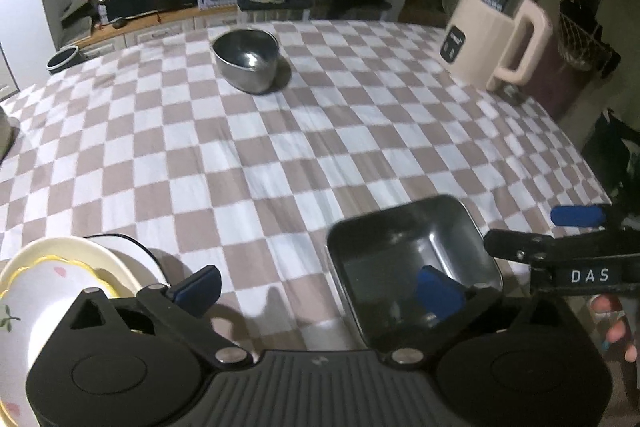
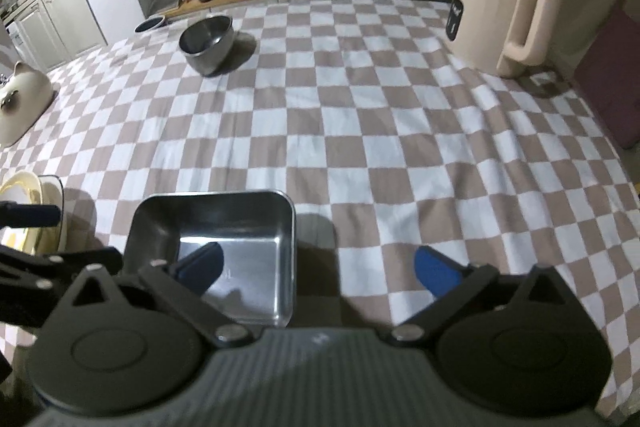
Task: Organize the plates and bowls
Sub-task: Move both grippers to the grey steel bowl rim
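A rectangular steel tray (image 1: 400,247) (image 2: 240,223) rests on the checked tablecloth (image 1: 280,147) near the front edge. To its left is a stack of cream plates with a flowered white bowl on top (image 1: 52,275) (image 2: 24,187). A round steel bowl (image 1: 248,59) (image 2: 208,43) stands far back on the cloth. My left gripper (image 1: 318,285) is open. One finger hangs over the tray's inside, the other is beside the stack, and the pads touch nothing. My right gripper (image 2: 318,265) is open too, straddling the tray's right wall without pressing on it.
A cream electric jug (image 1: 488,39) (image 2: 500,19) stands at the back right of the table. A cream cat-shaped pot (image 2: 20,99) sits at the left edge. A dark bowl (image 2: 150,23) lies on the counter beyond. A person's hand (image 1: 616,327) shows at the lower right.
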### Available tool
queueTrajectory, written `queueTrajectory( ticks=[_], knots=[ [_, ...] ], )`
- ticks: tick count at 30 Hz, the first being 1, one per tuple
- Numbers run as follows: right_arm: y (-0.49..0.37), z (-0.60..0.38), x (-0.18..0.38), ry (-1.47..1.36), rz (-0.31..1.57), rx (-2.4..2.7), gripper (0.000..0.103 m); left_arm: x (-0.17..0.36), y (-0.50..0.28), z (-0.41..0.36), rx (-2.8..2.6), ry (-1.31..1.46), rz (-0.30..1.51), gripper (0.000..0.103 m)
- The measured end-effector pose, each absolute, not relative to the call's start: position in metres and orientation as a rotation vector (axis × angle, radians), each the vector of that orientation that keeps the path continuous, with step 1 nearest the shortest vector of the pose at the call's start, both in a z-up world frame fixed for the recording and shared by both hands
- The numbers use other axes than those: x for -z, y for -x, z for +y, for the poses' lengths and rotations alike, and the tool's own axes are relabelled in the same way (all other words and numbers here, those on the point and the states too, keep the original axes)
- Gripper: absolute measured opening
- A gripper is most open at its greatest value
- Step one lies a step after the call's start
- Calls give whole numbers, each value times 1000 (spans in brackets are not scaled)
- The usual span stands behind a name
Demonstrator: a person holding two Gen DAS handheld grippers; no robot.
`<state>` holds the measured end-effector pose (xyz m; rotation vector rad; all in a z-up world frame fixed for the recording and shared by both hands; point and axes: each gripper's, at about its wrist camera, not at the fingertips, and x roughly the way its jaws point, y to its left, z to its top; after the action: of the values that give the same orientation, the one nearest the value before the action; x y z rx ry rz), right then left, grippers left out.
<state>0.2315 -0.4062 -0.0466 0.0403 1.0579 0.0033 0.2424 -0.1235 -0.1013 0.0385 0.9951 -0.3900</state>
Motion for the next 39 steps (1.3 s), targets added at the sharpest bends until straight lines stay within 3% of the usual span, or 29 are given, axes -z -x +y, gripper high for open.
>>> queueTrajectory(
  ticks=[14,23,25,33,39],
  knots=[
    [-253,-377,23,-118,872,69,102,66,-264,-64,318,41,831,103],
    [-302,-357,28,-426,798,110,102,47,-327,-46,294,-17,731,103],
    [-317,-351,33,-485,798,129,99,44,-346,-44,285,-33,716,103],
    [-371,-337,74,-720,832,159,69,44,-433,-35,237,-16,687,103],
    [-412,-326,99,-804,825,160,55,65,-496,-59,240,-72,712,102]
  ],
)
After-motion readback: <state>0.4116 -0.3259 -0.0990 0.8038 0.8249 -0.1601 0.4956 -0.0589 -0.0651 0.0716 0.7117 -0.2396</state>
